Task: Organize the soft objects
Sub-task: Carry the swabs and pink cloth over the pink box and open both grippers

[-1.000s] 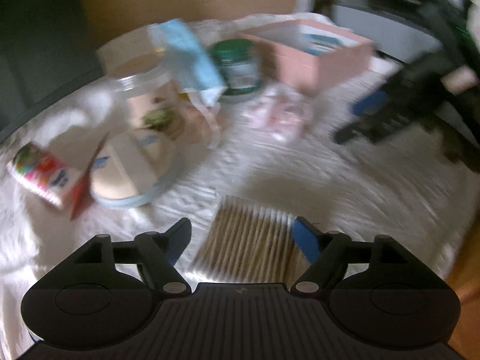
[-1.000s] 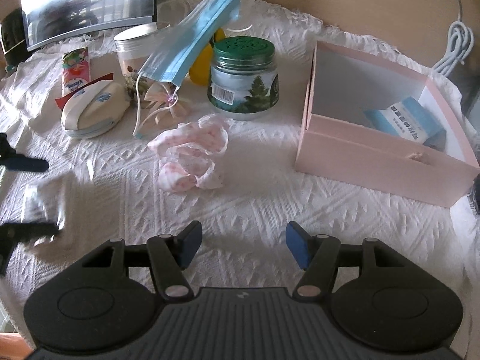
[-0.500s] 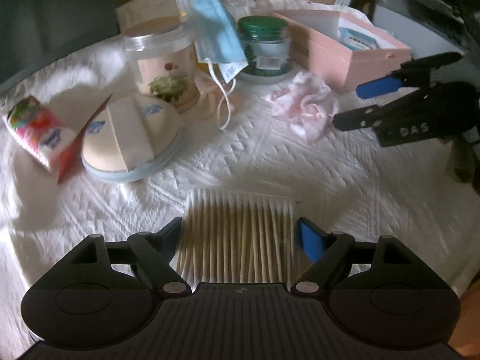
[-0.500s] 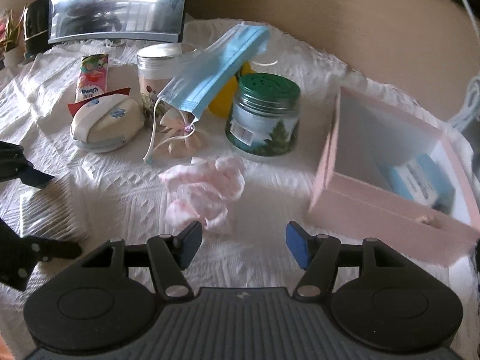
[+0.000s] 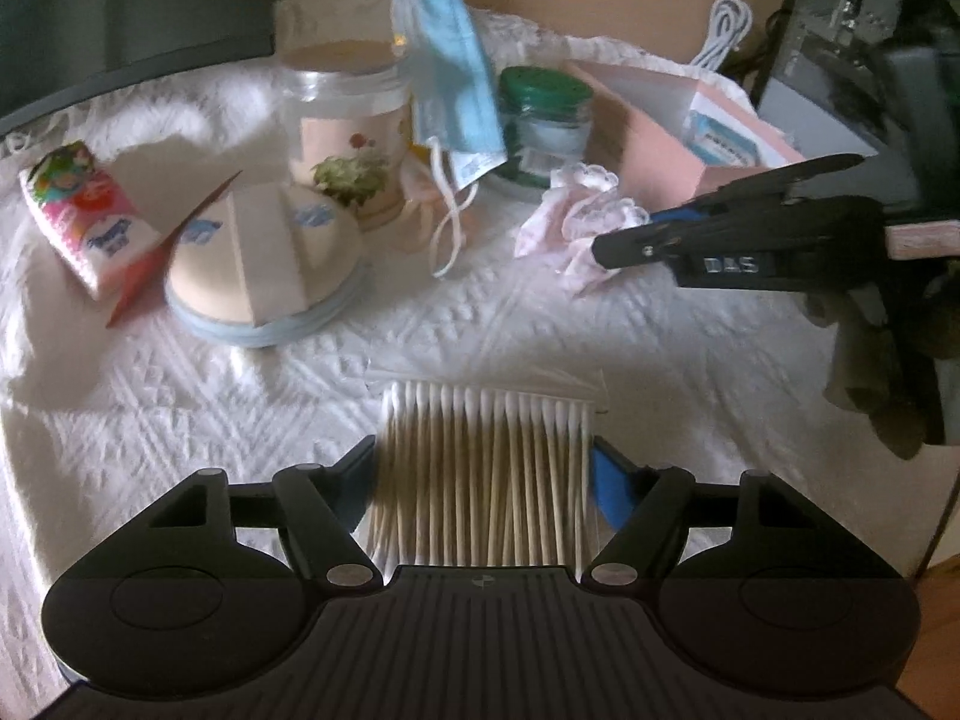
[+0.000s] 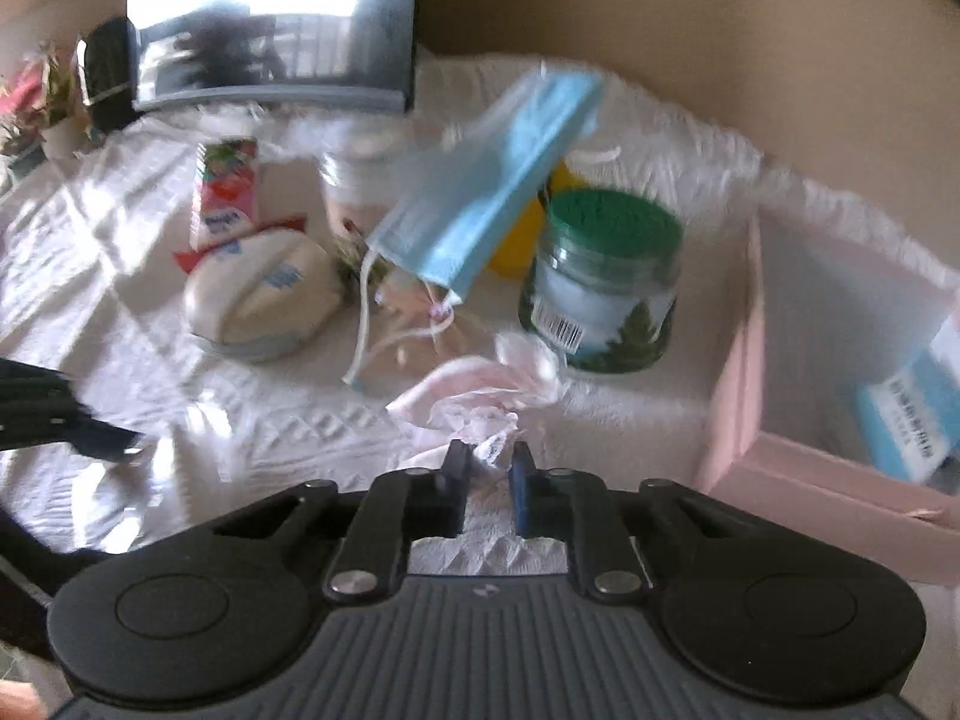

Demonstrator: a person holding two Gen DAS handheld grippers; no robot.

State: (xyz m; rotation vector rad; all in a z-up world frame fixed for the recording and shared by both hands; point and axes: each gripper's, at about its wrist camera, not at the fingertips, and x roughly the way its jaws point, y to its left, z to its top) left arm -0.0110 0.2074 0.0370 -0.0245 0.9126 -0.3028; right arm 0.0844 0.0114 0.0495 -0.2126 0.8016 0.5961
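Observation:
A clear pack of cotton swabs (image 5: 485, 468) lies on the white cloth between the fingers of my left gripper (image 5: 483, 474), which press its two sides. My right gripper (image 6: 487, 468) is shut on the near edge of a crumpled pink-white cloth (image 6: 474, 396); that cloth also shows in the left wrist view (image 5: 576, 216) under the right gripper's fingers (image 5: 678, 222). A blue face mask (image 6: 498, 174) hangs over the jars (image 5: 447, 84). A round powder puff (image 5: 264, 258) and a pink open box (image 6: 840, 396) are on the table.
A green-lidded jar (image 6: 600, 288), a floral clear tub (image 5: 348, 138) and a red tissue pack (image 5: 84, 216) stand at the back. A blue-white packet (image 6: 918, 414) lies in the pink box. A monitor (image 6: 270, 24) stands behind. A white cable (image 5: 729, 18) hangs by the wall.
My right gripper moved forward to the pink-white cloth and closed on it. My left gripper closed in on the cotton swab pack.

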